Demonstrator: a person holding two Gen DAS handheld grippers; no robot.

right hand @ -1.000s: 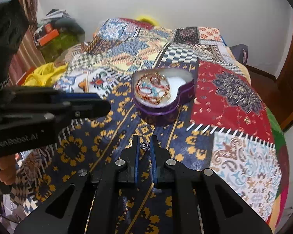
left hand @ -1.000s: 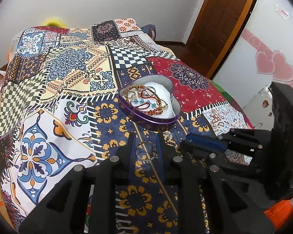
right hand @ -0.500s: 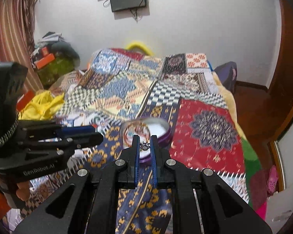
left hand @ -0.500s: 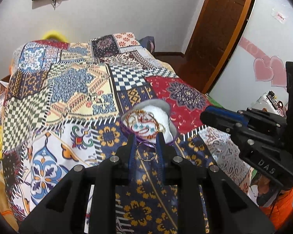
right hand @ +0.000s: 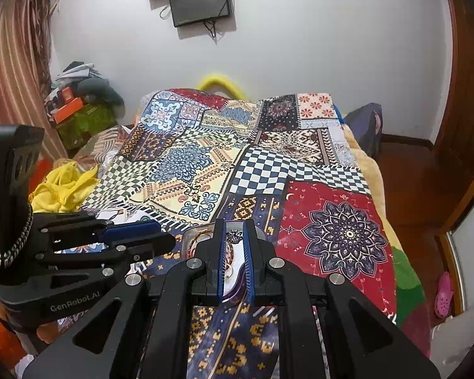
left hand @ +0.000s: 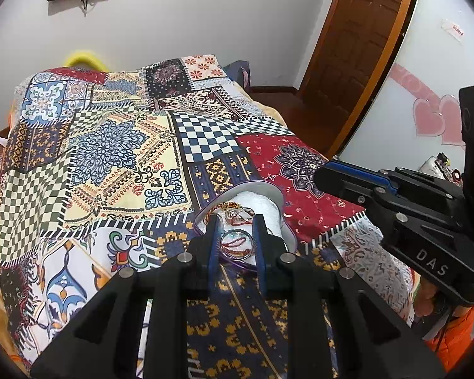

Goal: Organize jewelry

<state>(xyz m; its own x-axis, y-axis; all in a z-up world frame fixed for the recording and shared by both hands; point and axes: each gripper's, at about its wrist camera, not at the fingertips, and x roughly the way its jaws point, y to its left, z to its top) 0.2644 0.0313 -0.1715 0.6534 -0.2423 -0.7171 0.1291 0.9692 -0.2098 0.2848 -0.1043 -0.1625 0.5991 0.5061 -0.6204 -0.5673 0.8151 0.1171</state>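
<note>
Left wrist view: left gripper [left hand: 236, 232] clamps silver ring [left hand: 237, 245] above heart-shaped tin [left hand: 270, 191]. Right gripper [right hand: 234, 233] pinches small dark ornament [right hand: 234, 237] w/ narrow gap.

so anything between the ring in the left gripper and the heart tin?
Nothing visible. The ring sits clamped in the left gripper, directly in front of the open tin; only jewelry already lies inside.

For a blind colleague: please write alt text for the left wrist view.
The left tool grips a thin ring above a purple tin of jewelry on a patchwork bedspread. The right tool hovers at right.
</note>
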